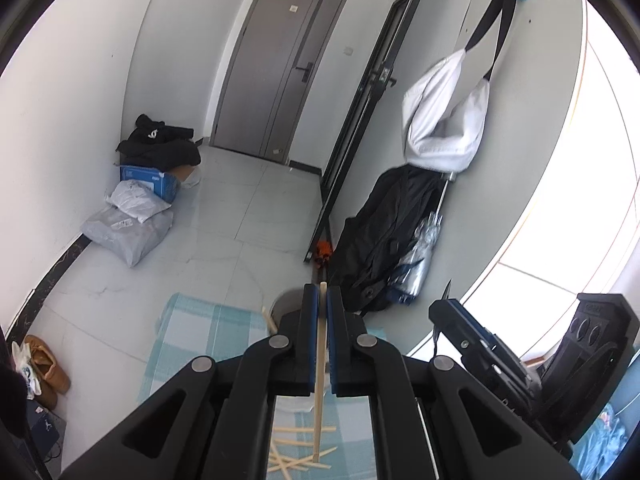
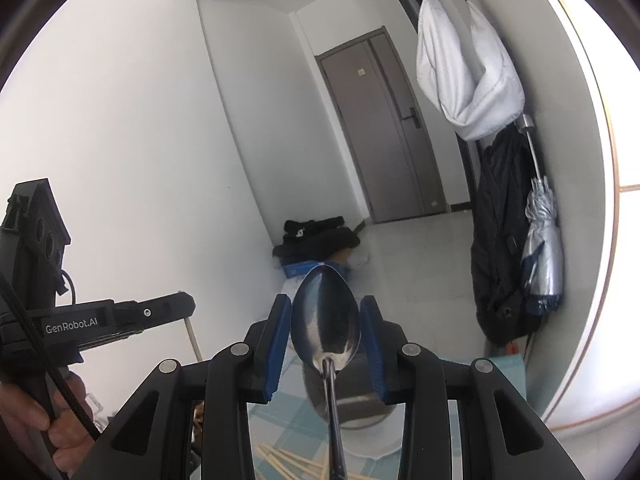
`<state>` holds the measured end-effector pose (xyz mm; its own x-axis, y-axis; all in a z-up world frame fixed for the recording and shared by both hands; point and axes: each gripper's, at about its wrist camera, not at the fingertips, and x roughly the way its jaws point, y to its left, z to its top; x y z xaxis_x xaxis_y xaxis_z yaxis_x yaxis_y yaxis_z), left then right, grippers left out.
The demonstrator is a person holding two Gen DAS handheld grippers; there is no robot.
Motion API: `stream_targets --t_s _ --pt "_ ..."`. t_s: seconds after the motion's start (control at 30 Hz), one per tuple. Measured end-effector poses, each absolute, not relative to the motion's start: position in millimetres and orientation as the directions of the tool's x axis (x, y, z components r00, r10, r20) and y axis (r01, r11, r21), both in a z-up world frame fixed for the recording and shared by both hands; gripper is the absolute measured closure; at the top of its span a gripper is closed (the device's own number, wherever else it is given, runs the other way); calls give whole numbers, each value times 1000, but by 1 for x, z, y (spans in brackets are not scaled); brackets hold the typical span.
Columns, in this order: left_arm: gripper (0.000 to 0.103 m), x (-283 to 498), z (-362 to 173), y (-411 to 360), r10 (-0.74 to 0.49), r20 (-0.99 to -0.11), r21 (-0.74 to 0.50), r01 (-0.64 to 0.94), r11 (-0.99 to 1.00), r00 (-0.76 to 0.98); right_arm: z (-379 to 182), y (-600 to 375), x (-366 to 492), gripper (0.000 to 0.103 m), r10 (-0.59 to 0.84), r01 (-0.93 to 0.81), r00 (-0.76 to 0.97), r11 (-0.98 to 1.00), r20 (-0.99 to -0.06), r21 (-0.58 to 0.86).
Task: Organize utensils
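Observation:
My left gripper (image 1: 322, 294) is shut on a wooden chopstick (image 1: 319, 384) that hangs down between the pads toward a loose pile of chopsticks (image 1: 298, 458) on the blue checked cloth (image 1: 196, 332). A round grey holder (image 1: 286, 304) stands just beyond the left fingertips. In the right wrist view a metal spoon (image 2: 326, 320) stands bowl-up between the fingers of my right gripper (image 2: 326, 312); the jaws stand wide apart and the pads do not touch the bowl. The grey holder (image 2: 352, 408) is below it. The left gripper (image 2: 120, 316) shows at the left.
Hallway floor with bags (image 1: 128, 224), a blue box (image 1: 150, 182) and black clothes by the left wall. A white bag (image 1: 444, 120), dark coat (image 1: 384, 232) and silver umbrella (image 2: 542, 248) hang on the right wall. Brown shoes (image 1: 46, 364) at the left.

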<state>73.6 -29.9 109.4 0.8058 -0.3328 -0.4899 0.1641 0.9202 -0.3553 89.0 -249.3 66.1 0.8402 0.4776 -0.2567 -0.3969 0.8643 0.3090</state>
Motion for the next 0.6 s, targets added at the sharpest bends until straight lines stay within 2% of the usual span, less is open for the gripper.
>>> stream_targets --t_s 0.37,0.6 --pt "102 113 149 -24 -320 -365 -396 165 903 875 113 -240 137 69 481 -428 860 862 -171 272" --pt "102 140 150 -19 -310 -332 -407 161 899 891 115 -235 172 69 477 -422 866 860 -154 288"
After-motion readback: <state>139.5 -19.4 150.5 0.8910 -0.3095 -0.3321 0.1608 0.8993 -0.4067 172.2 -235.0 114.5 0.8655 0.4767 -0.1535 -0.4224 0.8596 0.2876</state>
